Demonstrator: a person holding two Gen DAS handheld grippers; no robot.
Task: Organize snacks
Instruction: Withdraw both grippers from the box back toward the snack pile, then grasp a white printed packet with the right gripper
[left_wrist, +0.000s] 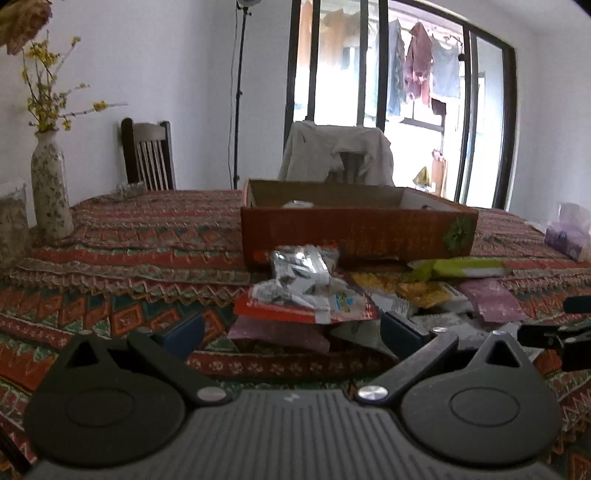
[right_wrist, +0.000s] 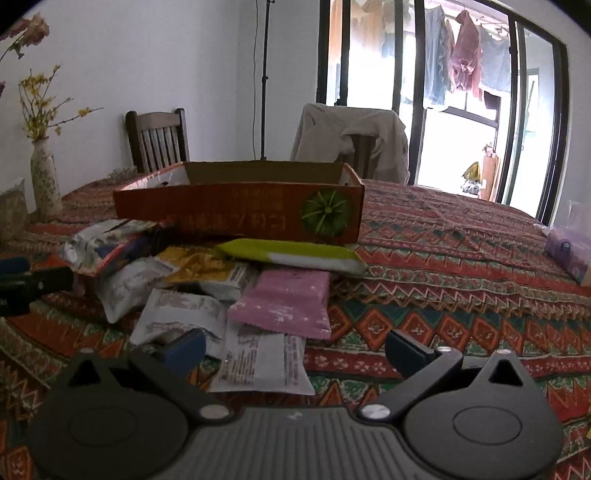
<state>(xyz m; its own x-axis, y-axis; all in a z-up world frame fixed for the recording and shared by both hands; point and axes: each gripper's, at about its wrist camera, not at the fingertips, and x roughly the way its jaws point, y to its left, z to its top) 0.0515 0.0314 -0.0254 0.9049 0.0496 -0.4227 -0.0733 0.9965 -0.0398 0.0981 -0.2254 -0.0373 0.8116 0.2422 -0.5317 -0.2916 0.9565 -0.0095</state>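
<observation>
A pile of snack packets lies on the patterned tablecloth in front of an open orange cardboard box (left_wrist: 354, 230) (right_wrist: 236, 214). In the left wrist view a silver packet (left_wrist: 301, 266) sits on a red-edged packet (left_wrist: 306, 308), with a mauve packet (left_wrist: 280, 332) nearest. My left gripper (left_wrist: 291, 332) is open and empty, just short of the mauve packet. In the right wrist view a pink packet (right_wrist: 286, 299), a long green packet (right_wrist: 291, 254), a yellow packet (right_wrist: 203, 269) and white packets (right_wrist: 260, 363) show. My right gripper (right_wrist: 295, 350) is open and empty over the white packets.
A flowered vase (left_wrist: 50, 184) (right_wrist: 44, 181) stands at the table's left. Two chairs (left_wrist: 149, 155) (right_wrist: 354, 136) stand behind the table, one draped with cloth. A purple bag (left_wrist: 567, 236) (right_wrist: 567, 247) lies at the right edge. A light stand (left_wrist: 238, 92) stands by the wall.
</observation>
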